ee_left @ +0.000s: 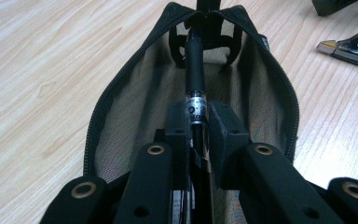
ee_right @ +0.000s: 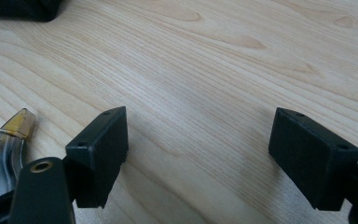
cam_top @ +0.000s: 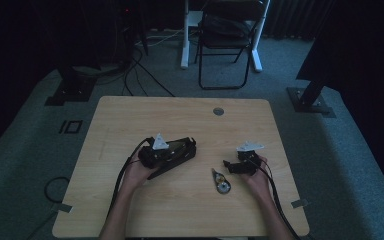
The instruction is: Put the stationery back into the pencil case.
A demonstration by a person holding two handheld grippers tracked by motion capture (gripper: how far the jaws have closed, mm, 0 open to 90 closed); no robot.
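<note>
Dim carpeted room, with a folding chair (cam_top: 225, 40) behind a pale wooden table (cam_top: 180, 120) at which a person works with a hand-held gripper in each hand. At the table's middle lies a black mesh pencil case (ee_left: 135, 93), its zip open and its mouth spread wide. The left gripper (cam_top: 189, 145) reaches over that opening, its jaws clamped together on a black pen (ee_left: 195, 70) (a silver printed band circles the barrel just above the pads). In the left gripper view the pen runs straight ahead from the pads, along the length of the case and above its mesh lining, with its far end near the case's far end.

The right gripper (cam_top: 228, 166) rests low over the table on the person's right, well apart from the case, its jaws standing wide apart with nothing but bare wood between them. A correction tape dispenser (cam_top: 221, 182), clear-bodied with an amber tip, lies on the table just beside the right gripper, between the two hands; in the right gripper view its tip shows next to one jaw, not touching it.
</note>
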